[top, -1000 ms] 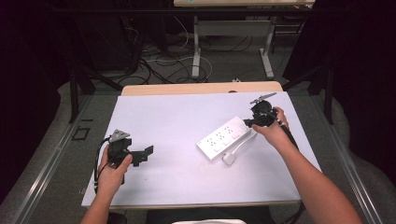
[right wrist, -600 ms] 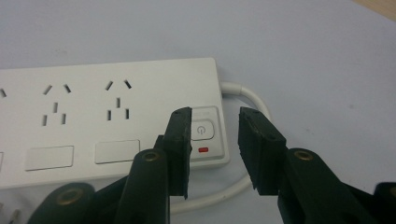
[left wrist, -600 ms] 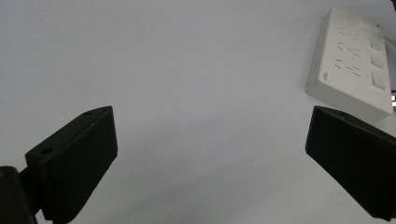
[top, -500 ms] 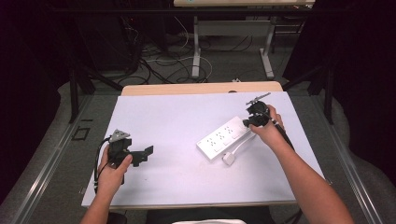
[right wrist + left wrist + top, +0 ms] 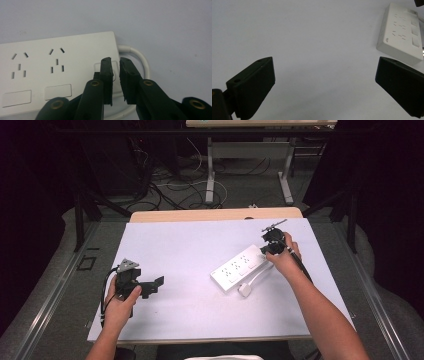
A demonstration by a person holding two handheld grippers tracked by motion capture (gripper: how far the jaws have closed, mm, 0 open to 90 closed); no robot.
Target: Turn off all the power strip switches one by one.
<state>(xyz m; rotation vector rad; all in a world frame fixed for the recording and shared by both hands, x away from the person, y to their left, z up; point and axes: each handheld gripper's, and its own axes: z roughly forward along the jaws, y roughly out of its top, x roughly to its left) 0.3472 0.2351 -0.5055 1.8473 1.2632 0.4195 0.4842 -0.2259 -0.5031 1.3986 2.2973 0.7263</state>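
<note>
A white power strip [image 5: 239, 268] lies at an angle right of the table's middle, its cable looping to a white plug [image 5: 245, 290] in front of it. My right gripper [image 5: 266, 251] points down at the strip's far end. In the right gripper view its jaws are almost together, a thin gap between them and nothing held, with the tips [image 5: 115, 60] over a small square button at the cable end of the strip [image 5: 50, 70]. My left gripper [image 5: 154, 286] rests at the table's left, wide open [image 5: 324, 65], facing the strip [image 5: 402, 32].
The white table top [image 5: 190, 240] has a wooden strip along its far edge. The strip's white cable [image 5: 143, 57] curves out beside the right jaws. Beyond the table are desk legs and loose cables on the floor [image 5: 200, 180].
The right gripper has shifted slightly left and settled over the power strip's end. The left gripper has stayed where it was.
</note>
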